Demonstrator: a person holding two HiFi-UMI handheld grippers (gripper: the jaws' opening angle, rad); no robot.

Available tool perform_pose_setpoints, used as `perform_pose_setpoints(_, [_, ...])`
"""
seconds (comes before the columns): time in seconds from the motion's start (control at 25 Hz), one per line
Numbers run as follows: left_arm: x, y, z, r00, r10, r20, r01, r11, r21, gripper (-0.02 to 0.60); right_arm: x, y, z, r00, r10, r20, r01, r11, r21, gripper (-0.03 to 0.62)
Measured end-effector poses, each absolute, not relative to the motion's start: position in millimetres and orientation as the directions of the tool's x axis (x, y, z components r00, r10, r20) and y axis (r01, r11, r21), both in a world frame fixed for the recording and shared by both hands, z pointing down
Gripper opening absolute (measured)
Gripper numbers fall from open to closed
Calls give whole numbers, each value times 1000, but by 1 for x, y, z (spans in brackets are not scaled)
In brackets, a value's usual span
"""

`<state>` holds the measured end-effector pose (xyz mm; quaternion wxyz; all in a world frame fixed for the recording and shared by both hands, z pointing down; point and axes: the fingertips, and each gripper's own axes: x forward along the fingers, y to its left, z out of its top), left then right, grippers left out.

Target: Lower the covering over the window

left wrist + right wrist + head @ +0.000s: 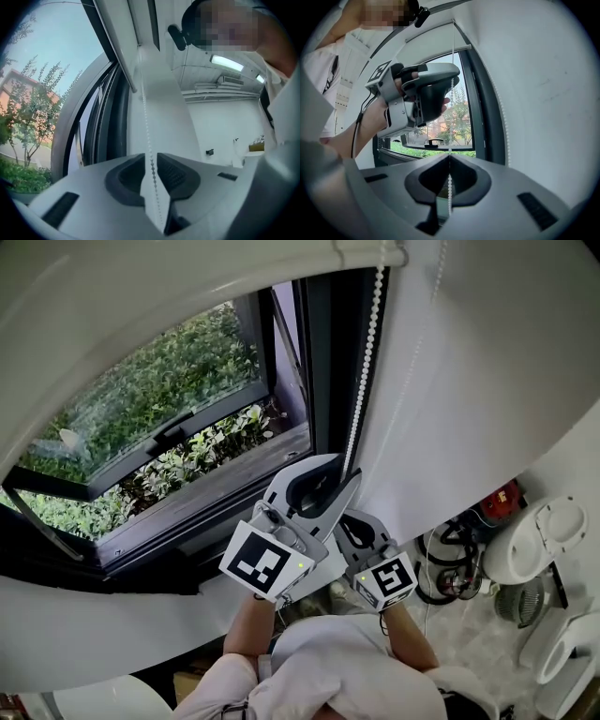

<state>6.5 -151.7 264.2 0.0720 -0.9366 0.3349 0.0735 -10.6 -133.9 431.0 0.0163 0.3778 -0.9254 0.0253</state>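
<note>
Open window [169,427], greenery beyond; blind [234,277] raised at twelve o'clock; right gripper [449,161] clamped on bead chain [450,187]; left gripper [151,161] jaws parted, chain in the gap.

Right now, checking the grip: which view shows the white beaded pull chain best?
The right gripper view: the white beaded pull chain runs through the right hand-held gripper, shut on it. The left gripper view shows it inside the open left hand-held gripper; the head view shows only its upper run.
</note>
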Motion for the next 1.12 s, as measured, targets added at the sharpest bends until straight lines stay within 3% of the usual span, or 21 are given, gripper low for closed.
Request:
perform_pose_setpoints(0.04, [7,-152,262,763,-618,-189,-640,-763,-88,52,-11,-133,430,-715,-697,48,-699,715,-32,-3])
perform_pose_setpoints(0.12, [8,-153,261,756,-622,-202,-647,-758,-88,25,-13,-133,429,-717,-696,44,-697,716,-29,-3])
perform_pose_setpoints(1.12, [6,-162,358,745,-662,-84,-663,-748,12,20,-16,-142,520,-703,-655,278,-699,708,-99,-3])
